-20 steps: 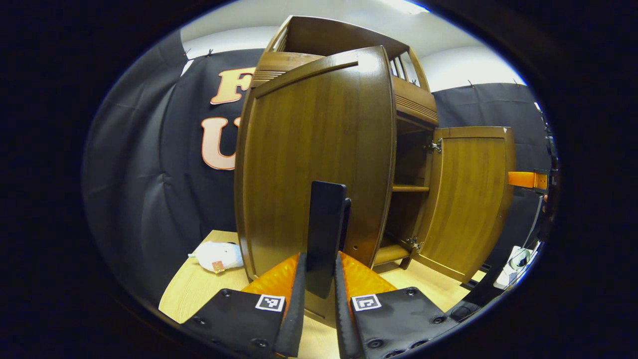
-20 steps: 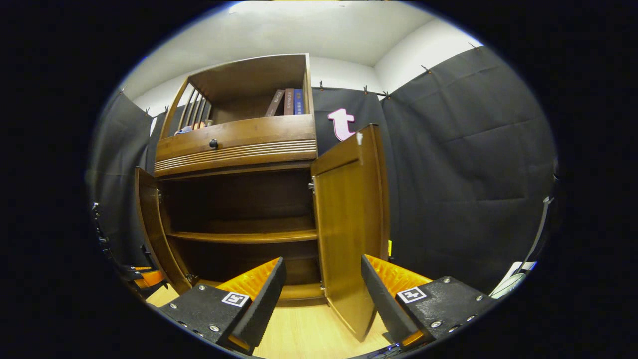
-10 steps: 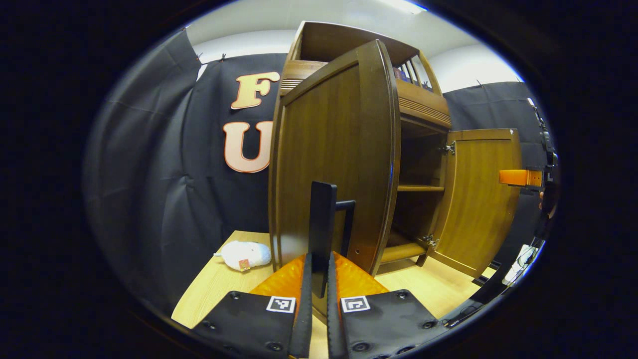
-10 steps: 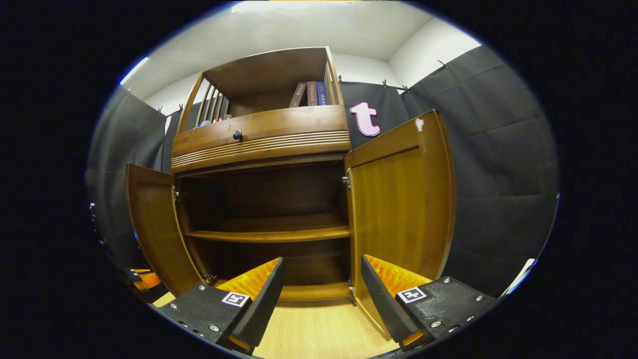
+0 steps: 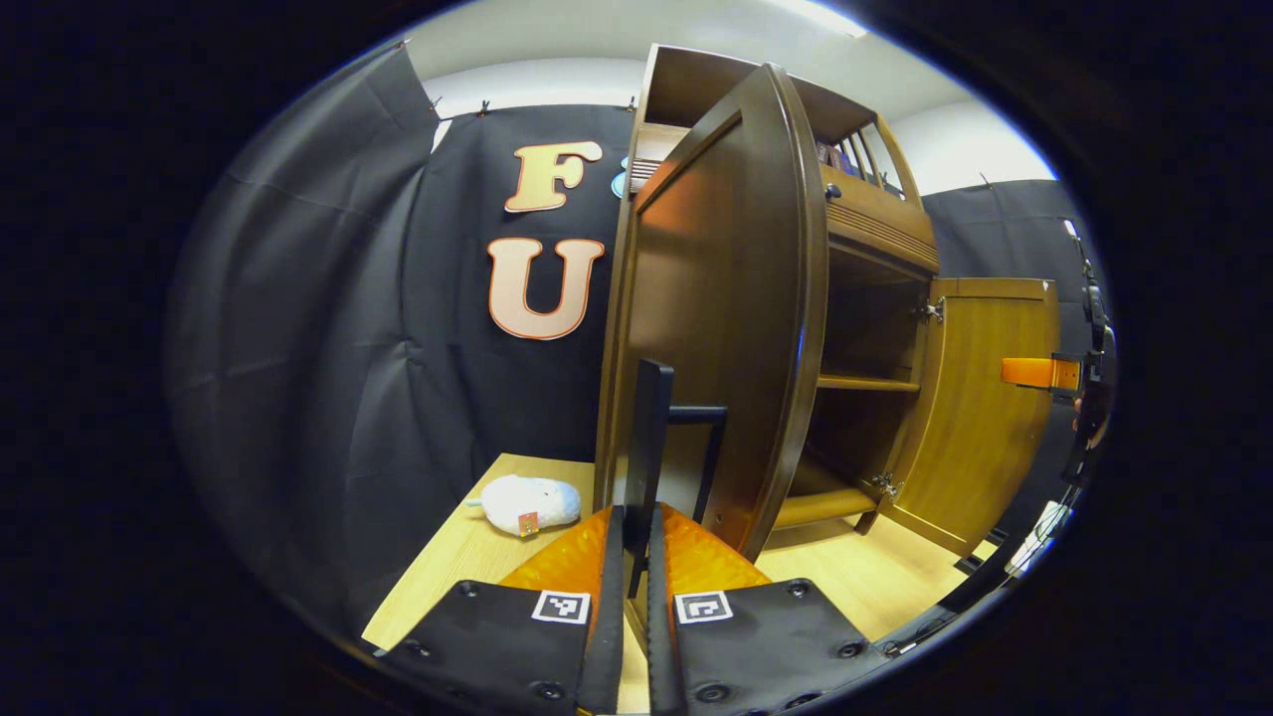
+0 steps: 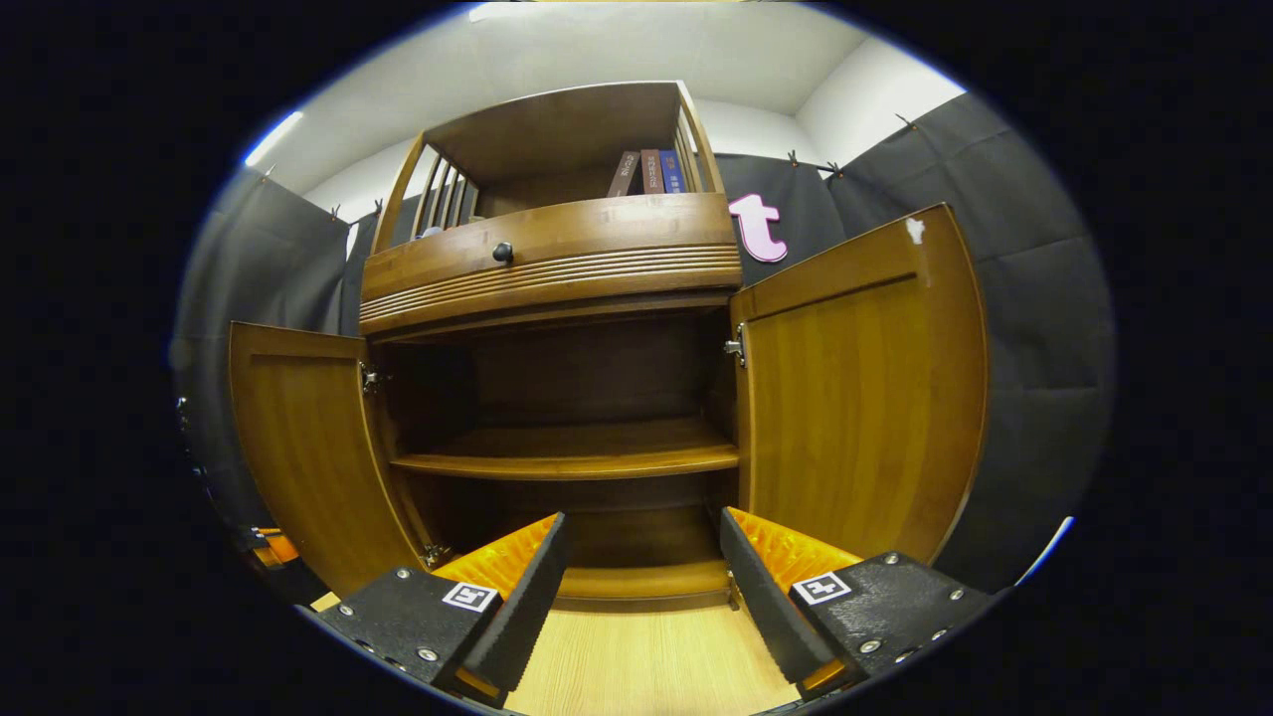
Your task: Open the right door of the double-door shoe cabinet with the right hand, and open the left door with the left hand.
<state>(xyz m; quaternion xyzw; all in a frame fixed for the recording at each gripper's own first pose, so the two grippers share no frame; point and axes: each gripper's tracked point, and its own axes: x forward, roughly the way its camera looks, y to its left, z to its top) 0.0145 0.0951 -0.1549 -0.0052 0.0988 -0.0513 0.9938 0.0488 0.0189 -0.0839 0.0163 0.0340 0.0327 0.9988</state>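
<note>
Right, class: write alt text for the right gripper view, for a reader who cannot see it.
A wooden shoe cabinet stands with both doors swung open, the left door and right door flanking bare shelves. The open tongs frame the bottom, holding nothing; books stand on top.

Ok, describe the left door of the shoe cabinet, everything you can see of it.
The left door is a brown panel that looks like wood, with a glossy finish and a raised frame around a flat centre. It stands upright and swung wide open on metal hinges at the cabinet's side. A black bar handle sits on its front face, and the left hand-held gripper is shut on that handle. Its inner face is plain.
</note>
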